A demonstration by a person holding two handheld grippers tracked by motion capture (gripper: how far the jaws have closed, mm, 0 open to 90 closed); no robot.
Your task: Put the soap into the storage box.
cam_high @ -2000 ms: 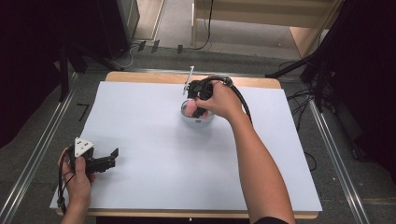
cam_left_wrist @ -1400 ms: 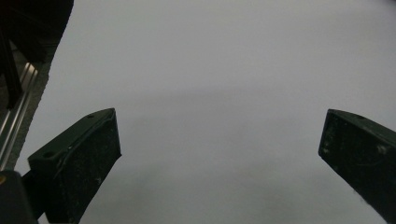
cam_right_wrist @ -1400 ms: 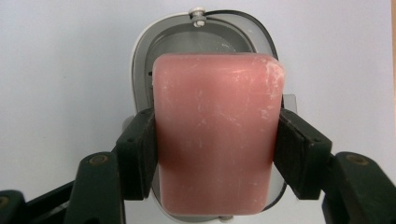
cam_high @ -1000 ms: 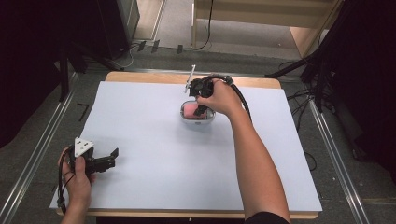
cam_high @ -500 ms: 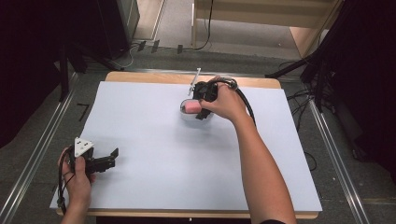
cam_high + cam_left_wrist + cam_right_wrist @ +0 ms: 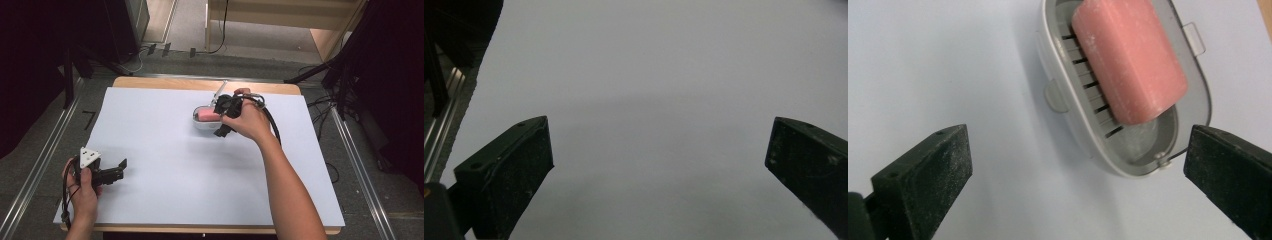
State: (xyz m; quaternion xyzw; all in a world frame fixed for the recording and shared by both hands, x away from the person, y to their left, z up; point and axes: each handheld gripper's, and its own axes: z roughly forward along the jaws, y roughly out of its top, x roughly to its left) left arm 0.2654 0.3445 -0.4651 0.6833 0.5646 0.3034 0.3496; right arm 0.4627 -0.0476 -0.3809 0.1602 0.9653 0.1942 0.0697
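Even overhead light, soft shadows, dark surroundings, slight blur.

The right gripper is held far out on an extended forearm, its jaws spread wide and pointing downward. The left gripper rests low near the person's left hand, jaws wide apart.

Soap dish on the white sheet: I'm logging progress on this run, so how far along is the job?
Looks done: the pink bar of soap lies in the slotted grey plastic soap dish. In hand: the right claw hangs open just above the dish, holding nothing. The left claw rests open near the table's front-left corner. Left: probably just drawing the right hand away from the dish.
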